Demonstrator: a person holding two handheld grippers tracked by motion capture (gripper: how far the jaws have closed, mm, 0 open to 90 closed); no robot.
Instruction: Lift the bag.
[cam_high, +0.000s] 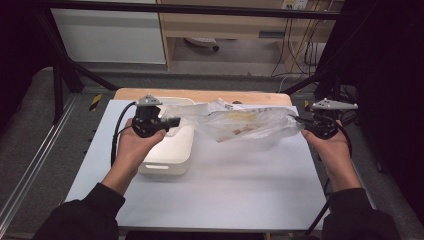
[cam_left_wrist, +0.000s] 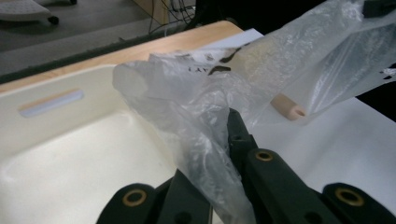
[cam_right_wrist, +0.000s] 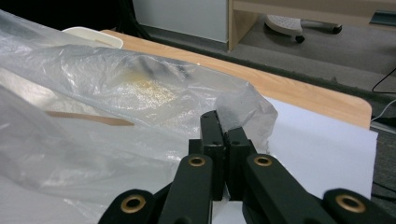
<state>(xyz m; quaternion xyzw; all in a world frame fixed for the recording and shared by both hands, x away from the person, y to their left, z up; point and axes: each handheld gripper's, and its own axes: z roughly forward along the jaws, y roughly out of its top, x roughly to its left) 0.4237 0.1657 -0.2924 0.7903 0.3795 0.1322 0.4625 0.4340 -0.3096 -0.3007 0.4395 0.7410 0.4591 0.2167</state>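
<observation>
A clear plastic bag (cam_high: 245, 125) hangs stretched between my two grippers above the table, with pale wooden pieces and something yellowish inside. My left gripper (cam_high: 176, 121) is shut on the bag's left end, over the near edge of a cream plastic bin (cam_high: 165, 167). In the left gripper view the film (cam_left_wrist: 196, 107) bunches between my left gripper (cam_left_wrist: 219, 135) jaws, and a short wooden peg (cam_left_wrist: 289, 108) lies inside the bag. My right gripper (cam_high: 300, 121) is shut on the right end; in the right gripper view, my right gripper (cam_right_wrist: 223, 123) pinches the bag's corner (cam_right_wrist: 243, 100).
The bin (cam_left_wrist: 70, 154) is hollow and cream inside, with a slot handle. A white sheet (cam_high: 225, 185) covers most of the wooden table (cam_high: 200, 94). Black frame bars (cam_high: 75, 70) and cables stand beyond the table's far edge.
</observation>
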